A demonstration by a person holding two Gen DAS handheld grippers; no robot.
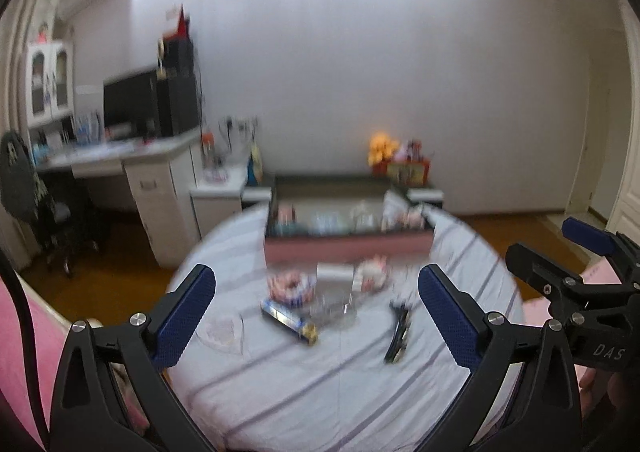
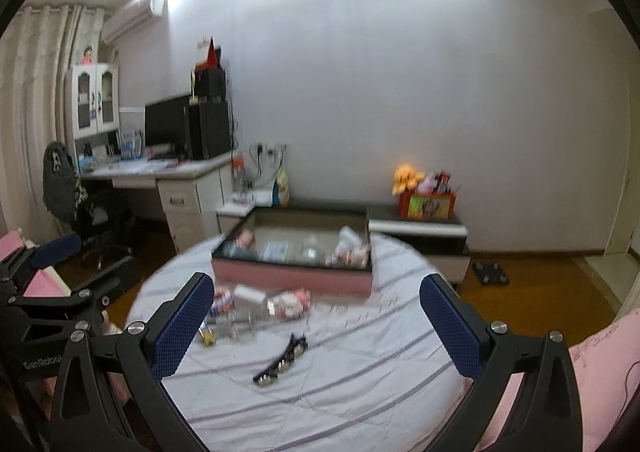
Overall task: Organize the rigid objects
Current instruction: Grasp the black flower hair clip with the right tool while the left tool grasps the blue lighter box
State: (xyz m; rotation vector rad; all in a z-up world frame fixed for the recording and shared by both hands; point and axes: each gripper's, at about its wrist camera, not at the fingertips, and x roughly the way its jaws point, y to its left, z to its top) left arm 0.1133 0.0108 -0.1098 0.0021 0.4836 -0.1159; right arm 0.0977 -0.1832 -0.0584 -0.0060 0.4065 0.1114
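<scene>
A round table under a pale striped cloth (image 1: 320, 392) (image 2: 340, 392) carries a pink-walled open box (image 1: 348, 248) (image 2: 292, 280) with several small items inside. In front of the box lie a blue and gold carton (image 1: 290, 320), a black strip with round metal pieces (image 1: 399, 336) (image 2: 282, 362), a white box (image 2: 250, 294), pink packets (image 2: 294, 302) and blurred clear plastic pieces (image 1: 332, 308). My left gripper (image 1: 317, 272) (image 2: 86, 260) hangs open above the near items, holding nothing. To its right, my right gripper (image 2: 317, 280) (image 1: 560, 252) is open and empty too.
A white desk (image 2: 168, 171) with a dark monitor and an office chair (image 2: 96, 223) stand at the left. Behind the table is a low cabinet (image 2: 420, 230) with an orange box on it. Pink bedding (image 2: 600, 372) borders the table. A scale (image 2: 490, 272) lies on the wooden floor.
</scene>
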